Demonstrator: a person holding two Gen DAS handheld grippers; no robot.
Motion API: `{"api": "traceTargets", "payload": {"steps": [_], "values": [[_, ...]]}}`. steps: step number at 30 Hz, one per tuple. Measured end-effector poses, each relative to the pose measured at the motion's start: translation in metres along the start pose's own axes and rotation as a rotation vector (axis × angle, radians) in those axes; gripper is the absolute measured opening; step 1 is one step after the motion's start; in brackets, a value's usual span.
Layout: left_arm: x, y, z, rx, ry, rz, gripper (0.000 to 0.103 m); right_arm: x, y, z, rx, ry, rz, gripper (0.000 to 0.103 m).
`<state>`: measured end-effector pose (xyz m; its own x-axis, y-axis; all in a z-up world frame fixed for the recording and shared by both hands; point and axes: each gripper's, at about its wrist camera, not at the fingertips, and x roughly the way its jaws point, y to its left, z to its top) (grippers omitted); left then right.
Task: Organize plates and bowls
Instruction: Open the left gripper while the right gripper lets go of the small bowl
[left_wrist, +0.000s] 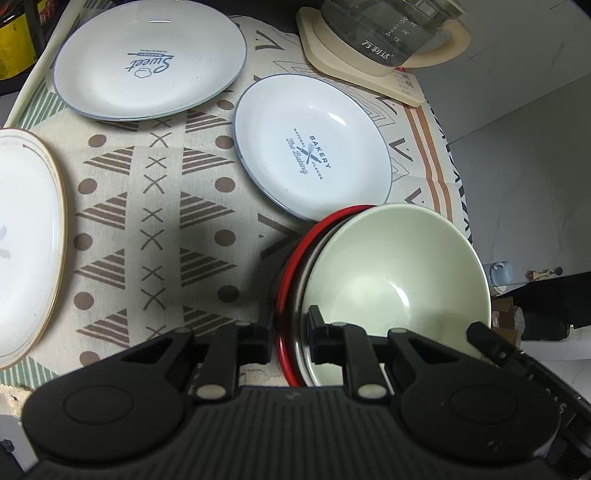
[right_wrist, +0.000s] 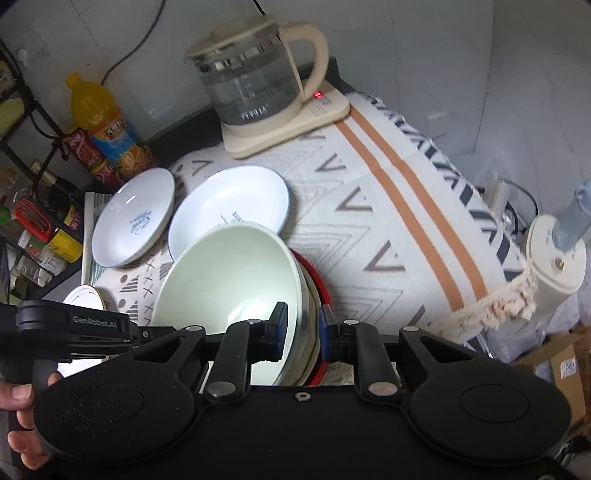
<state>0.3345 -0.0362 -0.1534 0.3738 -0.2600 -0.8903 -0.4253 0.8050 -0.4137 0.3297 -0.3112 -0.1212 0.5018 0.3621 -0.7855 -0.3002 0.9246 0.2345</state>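
Note:
Three bowls sit nested on the patterned cloth: a pale green bowl (left_wrist: 388, 266) (right_wrist: 229, 273) inside a metallic one, inside a red bowl (left_wrist: 295, 266) (right_wrist: 321, 284). My left gripper (left_wrist: 291, 332) is shut on the stack's near-left rim, one finger outside the red bowl and one inside the green. My right gripper (right_wrist: 303, 325) is shut on the opposite rim in the same way. Beyond the stack lie a deep white "Bakery" plate (left_wrist: 310, 147) (right_wrist: 229, 206) and a flat white "Sweet" plate (left_wrist: 147, 59) (right_wrist: 135, 218). A cream plate with a brown rim (left_wrist: 26, 240) lies at the left.
A glass kettle on a cream base (left_wrist: 384, 33) (right_wrist: 251, 74) stands at the back of the table. An orange juice bottle (right_wrist: 99, 118) and a rack of jars stand off the left edge. The cloth's right edge (right_wrist: 480, 229) drops off to the floor. A hand (right_wrist: 18, 398) holds the left gripper's handle.

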Motion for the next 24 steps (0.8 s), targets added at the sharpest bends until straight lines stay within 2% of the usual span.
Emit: {"api": "traceTargets", "payload": {"steps": [3,4,5,18,21,23,24], "values": [[0.000,0.001,0.000,-0.009,0.003,-0.006,0.016,-0.001,-0.001,0.003,-0.011,-0.017,0.008,0.016],[0.000,0.001,0.000,-0.009,0.003,-0.005,0.016,0.000,-0.001,0.003,-0.018,-0.018,0.008,0.009],[0.000,0.001,0.000,-0.009,0.003,-0.004,0.016,0.002,-0.001,0.002,-0.019,-0.018,0.005,0.007],[-0.009,-0.011,0.003,0.045,-0.011,0.037,0.018,0.021,-0.008,-0.007,0.004,0.022,0.005,0.005],[-0.011,-0.011,0.003,0.049,-0.003,0.037,0.027,0.019,-0.010,-0.007,0.035,0.026,0.019,0.010],[-0.013,-0.011,0.004,0.044,0.007,0.032,0.033,0.014,-0.009,-0.006,0.037,0.012,0.040,0.030],[-0.014,-0.011,0.004,0.043,0.003,0.028,0.036,0.011,-0.007,-0.005,0.029,0.005,0.044,0.035]]}}
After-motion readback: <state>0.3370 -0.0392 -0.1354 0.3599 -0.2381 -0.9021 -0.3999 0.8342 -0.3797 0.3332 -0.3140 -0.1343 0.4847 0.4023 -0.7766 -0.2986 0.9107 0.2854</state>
